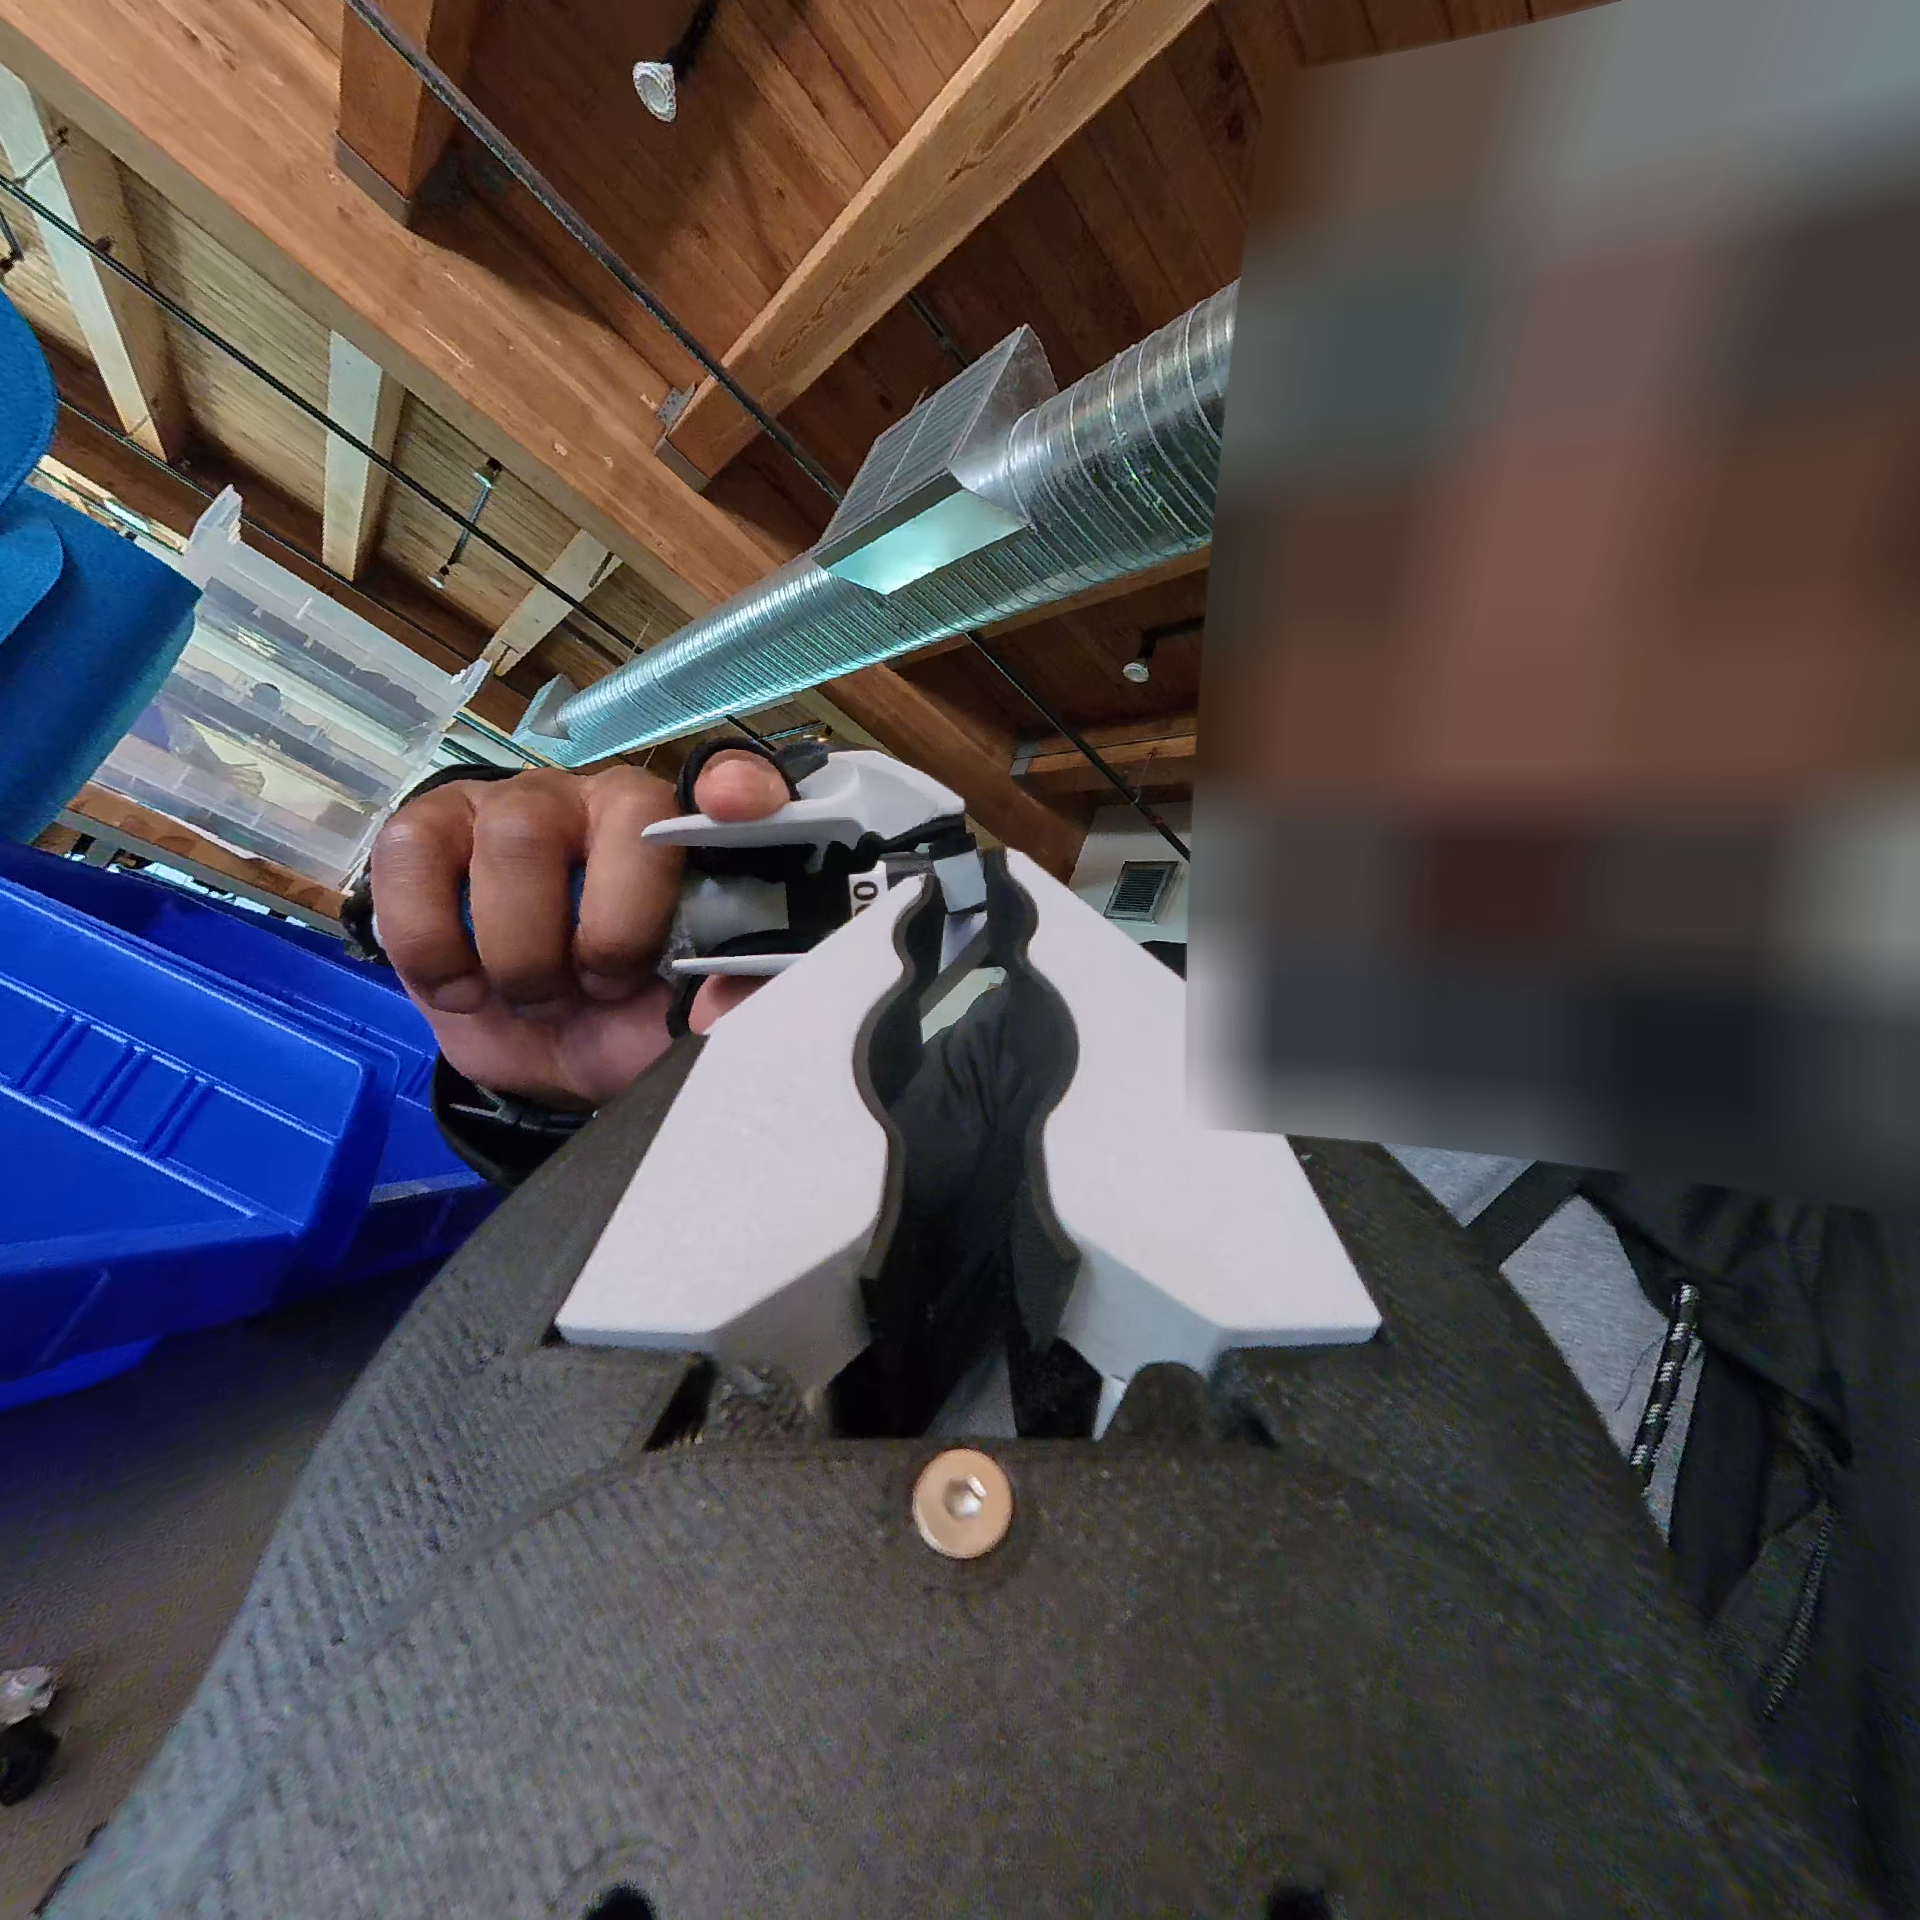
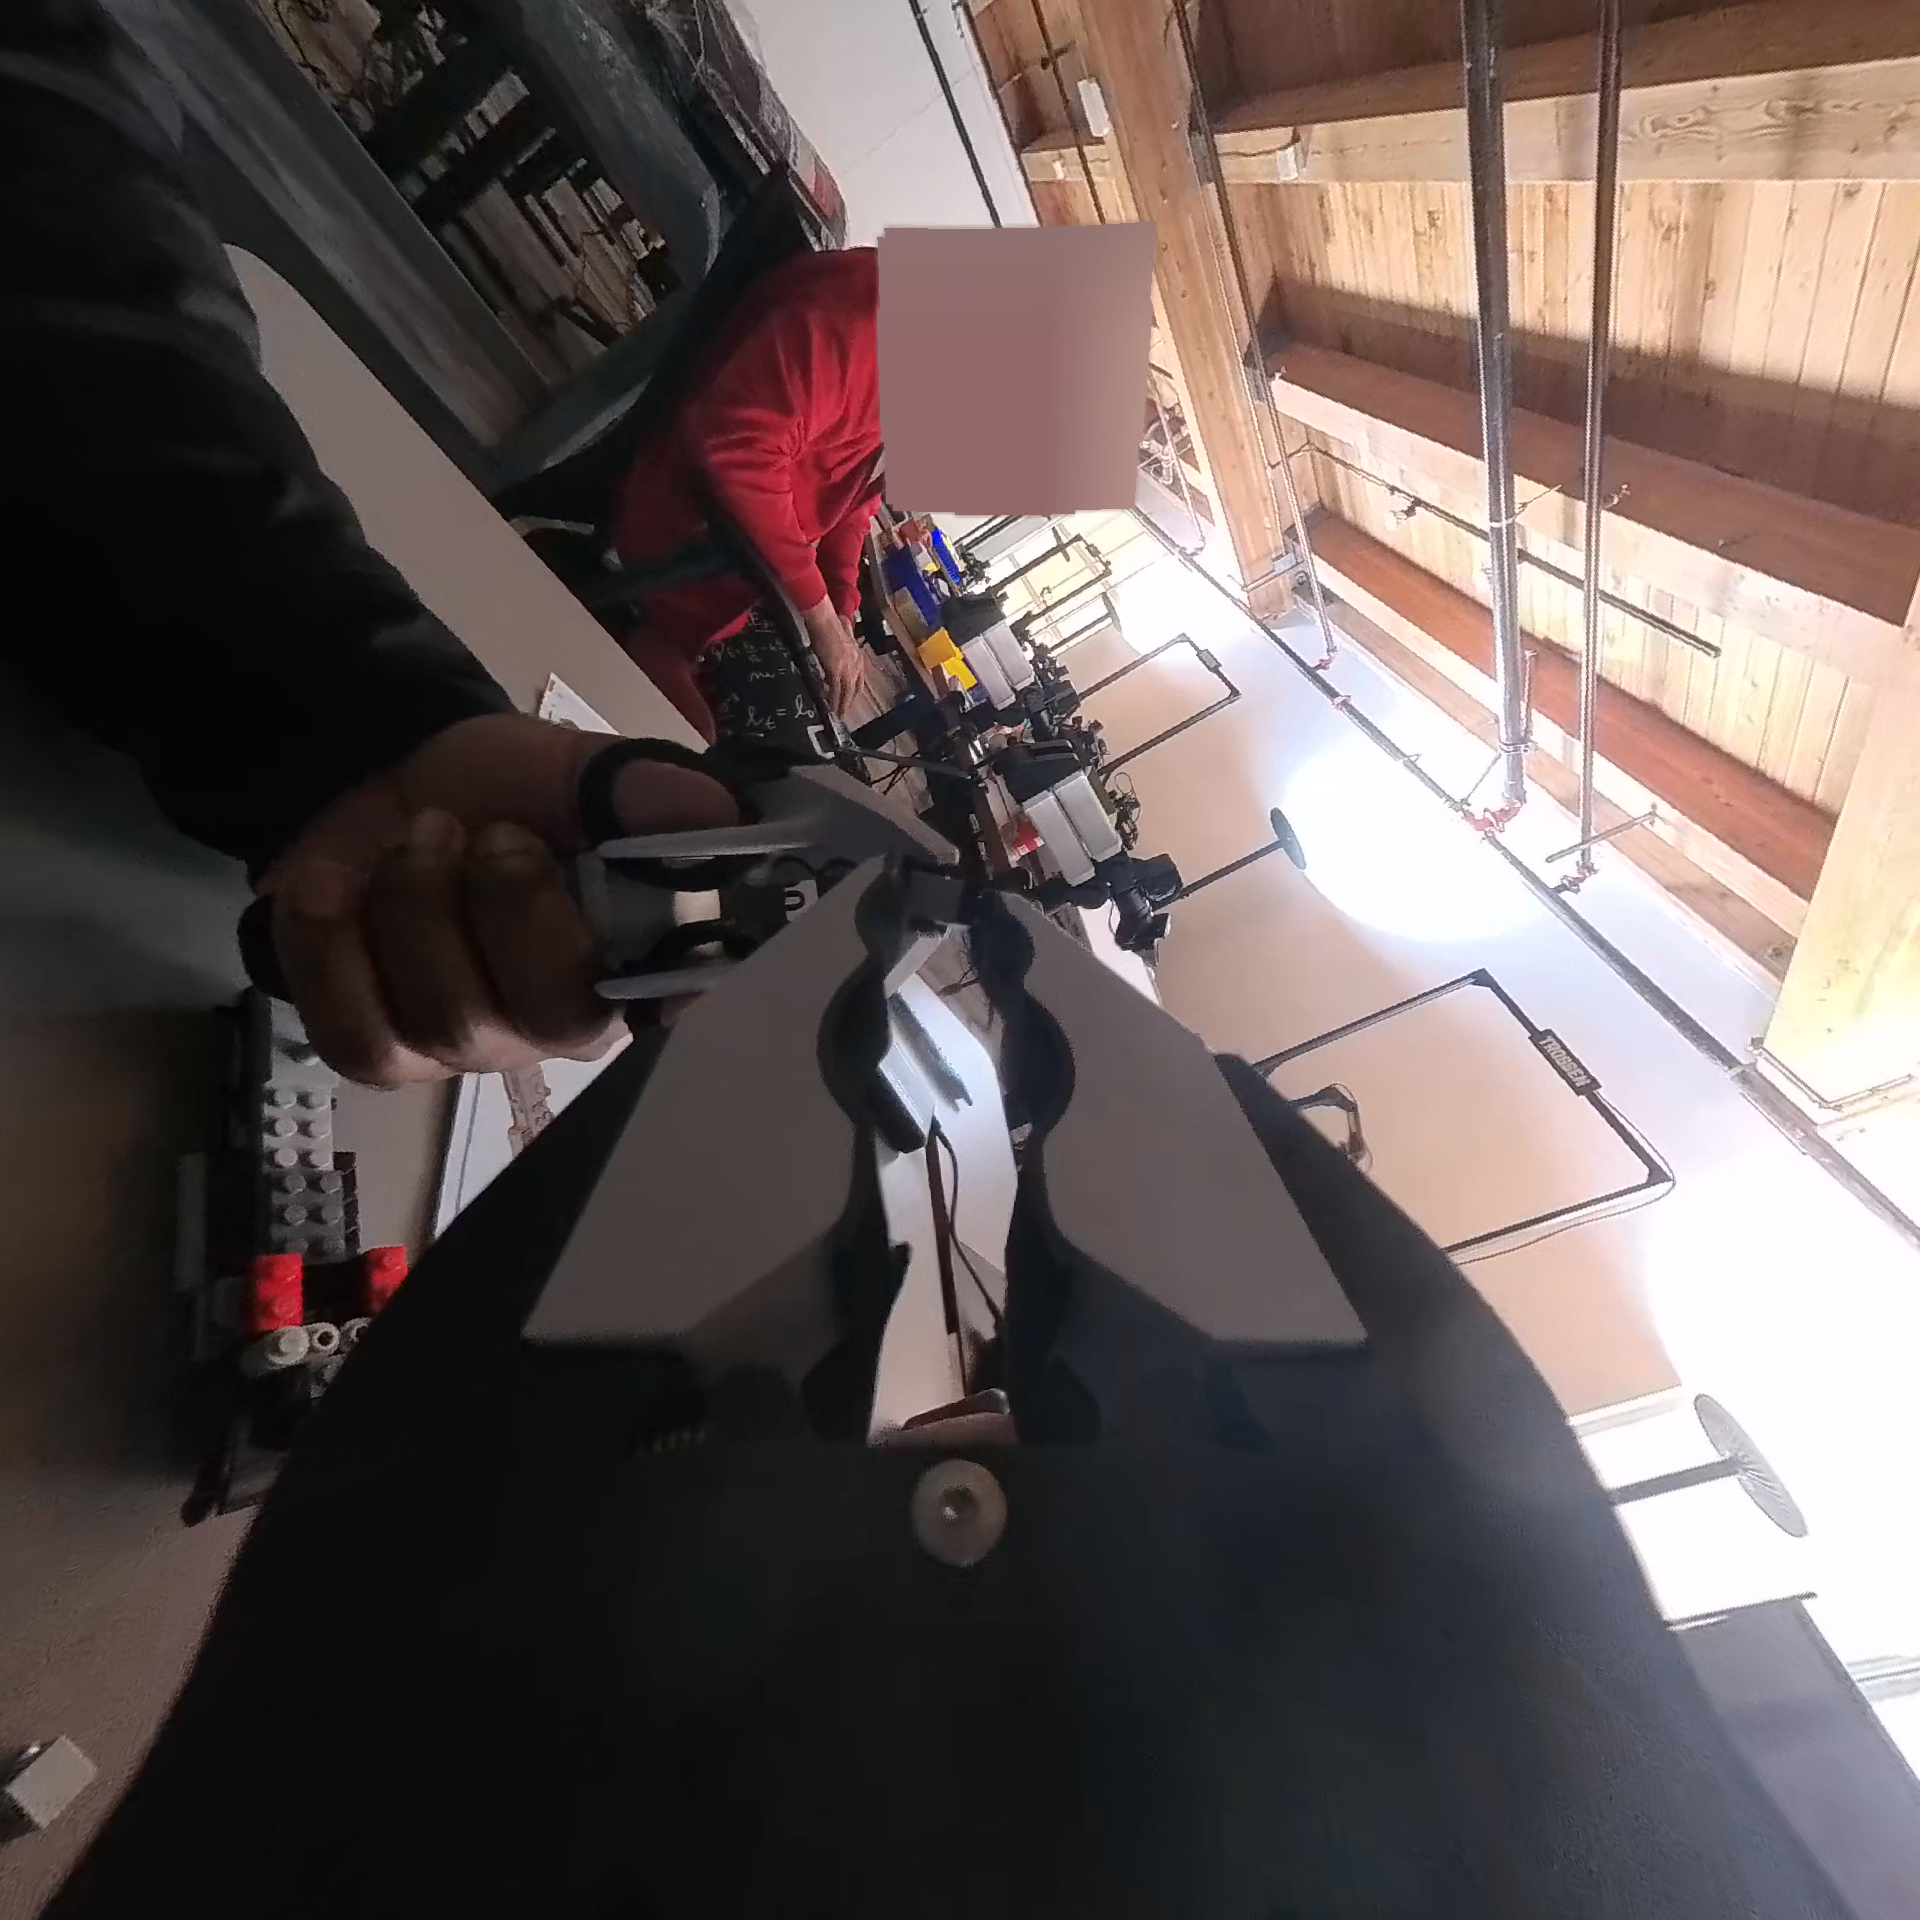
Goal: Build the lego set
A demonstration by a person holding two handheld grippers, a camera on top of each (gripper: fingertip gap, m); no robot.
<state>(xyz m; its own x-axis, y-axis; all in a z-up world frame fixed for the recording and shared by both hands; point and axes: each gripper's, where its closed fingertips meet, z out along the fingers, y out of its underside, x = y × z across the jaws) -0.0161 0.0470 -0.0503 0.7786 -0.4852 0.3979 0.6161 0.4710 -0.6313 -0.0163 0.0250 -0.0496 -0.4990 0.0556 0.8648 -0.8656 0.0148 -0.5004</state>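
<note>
oddly, both tongs (image 1: 961, 894) (image 2: 951, 914) pinch one small grey piece (image 1: 961, 888).

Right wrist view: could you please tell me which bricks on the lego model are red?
The two red bricks, just below the grey studded bricks at the picture's left; the others look grey or black.

Your left claw (image 1: 961, 883) points upward toward the ceiling beams (image 1: 582, 343), and your right claw (image 2: 961, 914) meets it tip to tip; each shows in the other's view with your hand (image 1: 520, 925) behind it on the grip. In the left wrist view, the bins (image 1: 197, 1122) lie to the left of your hand, on the tabletop (image 1: 62, 1558). In the right wrist view, the lego build (image 2: 291, 1247) sits on the tabletop at the left, below your other hand (image 2: 436, 935). A loose brick (image 2: 47, 1782) lies nearer, toward the lower left corner. A second person (image 2: 779, 468) sits farther back at the tabletop's far end.
</note>
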